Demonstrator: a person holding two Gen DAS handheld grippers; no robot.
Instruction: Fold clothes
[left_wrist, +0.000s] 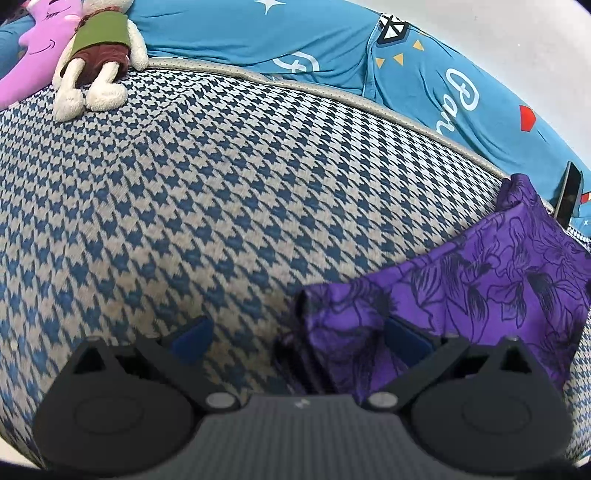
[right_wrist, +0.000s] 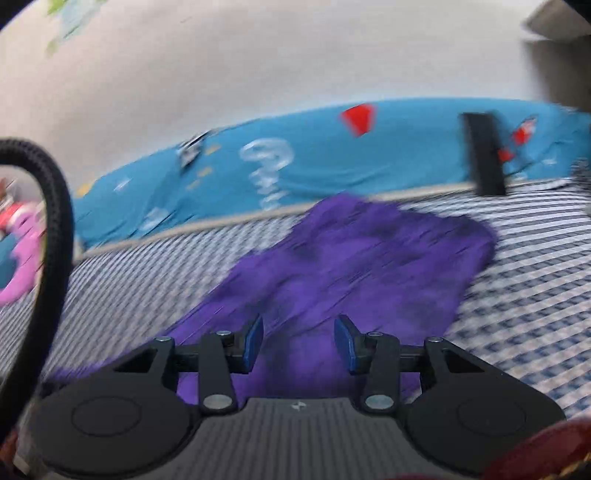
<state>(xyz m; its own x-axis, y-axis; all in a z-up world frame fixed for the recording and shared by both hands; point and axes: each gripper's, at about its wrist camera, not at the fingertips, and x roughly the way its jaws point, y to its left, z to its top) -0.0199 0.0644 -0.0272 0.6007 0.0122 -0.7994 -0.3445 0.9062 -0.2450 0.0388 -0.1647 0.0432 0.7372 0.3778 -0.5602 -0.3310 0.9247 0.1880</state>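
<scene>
A purple garment with dark flower outlines (left_wrist: 480, 295) lies folded on the houndstooth mattress (left_wrist: 221, 206), at the lower right of the left wrist view. My left gripper (left_wrist: 299, 338) is open just above the mattress; its right finger rests over the garment's near left corner and its left finger is over bare mattress. The right wrist view is blurred by motion. There the same purple garment (right_wrist: 351, 266) stretches away from my right gripper (right_wrist: 299, 341), which is open above the cloth's near end with nothing between its fingers.
A blue printed sheet (left_wrist: 332, 48) bunches along the mattress's far edge. A plush rabbit (left_wrist: 99, 59) and a pink plush (left_wrist: 33, 51) lie at the far left corner. A dark phone (left_wrist: 569, 192) leans at the right edge. A black cable (right_wrist: 51, 229) loops at left.
</scene>
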